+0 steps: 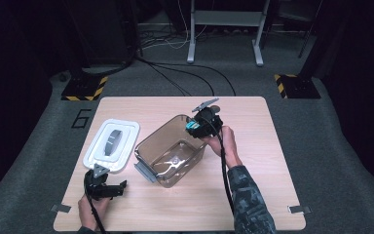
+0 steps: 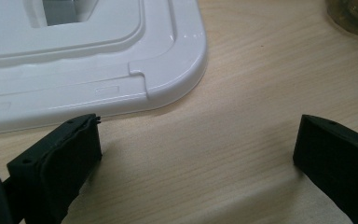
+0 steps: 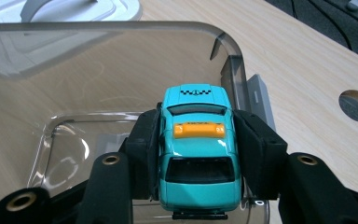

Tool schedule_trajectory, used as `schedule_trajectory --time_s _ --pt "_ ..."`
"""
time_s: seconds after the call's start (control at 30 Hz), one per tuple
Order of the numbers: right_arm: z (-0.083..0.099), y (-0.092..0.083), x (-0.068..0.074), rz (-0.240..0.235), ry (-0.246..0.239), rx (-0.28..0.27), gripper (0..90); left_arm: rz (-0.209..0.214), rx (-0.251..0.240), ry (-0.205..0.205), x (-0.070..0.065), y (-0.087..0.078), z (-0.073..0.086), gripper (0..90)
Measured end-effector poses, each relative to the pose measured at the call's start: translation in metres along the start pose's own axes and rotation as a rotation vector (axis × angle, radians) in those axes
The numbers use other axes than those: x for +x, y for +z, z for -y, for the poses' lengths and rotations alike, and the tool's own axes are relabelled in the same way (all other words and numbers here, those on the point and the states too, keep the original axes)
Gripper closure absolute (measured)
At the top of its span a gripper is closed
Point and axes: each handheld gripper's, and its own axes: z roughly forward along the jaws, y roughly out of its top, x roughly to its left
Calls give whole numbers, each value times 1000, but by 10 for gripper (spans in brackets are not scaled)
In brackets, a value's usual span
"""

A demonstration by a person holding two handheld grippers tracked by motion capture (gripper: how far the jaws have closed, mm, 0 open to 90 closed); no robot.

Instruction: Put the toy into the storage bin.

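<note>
Nearest, left gripper (image 1: 108, 187), jaws wide apart and empty, low over bare table (image 2: 242, 116) just short of white lid (image 2: 88, 60). Farther, right gripper (image 3: 196, 154) clamped on teal toy taxi (image 3: 198, 149), above clear plastic container (image 1: 168, 151).

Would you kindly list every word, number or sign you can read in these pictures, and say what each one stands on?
"6": a dark numeral on the grey floor, just off the table's far left corner in the high view.
Small lettering on the orange roof sign of the teal toy car: too blurred to read.
Black-and-white checker band on the car's roof: a pattern, with no letters I can make out.
White lid: no readable text.
</note>
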Motion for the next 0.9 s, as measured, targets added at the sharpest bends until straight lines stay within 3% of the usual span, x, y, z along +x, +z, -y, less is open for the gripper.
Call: schedule_trajectory --time_s 0.9 --pt "-23 33 13 -13 -37 101 526 0 1 1 0 0 0 4"
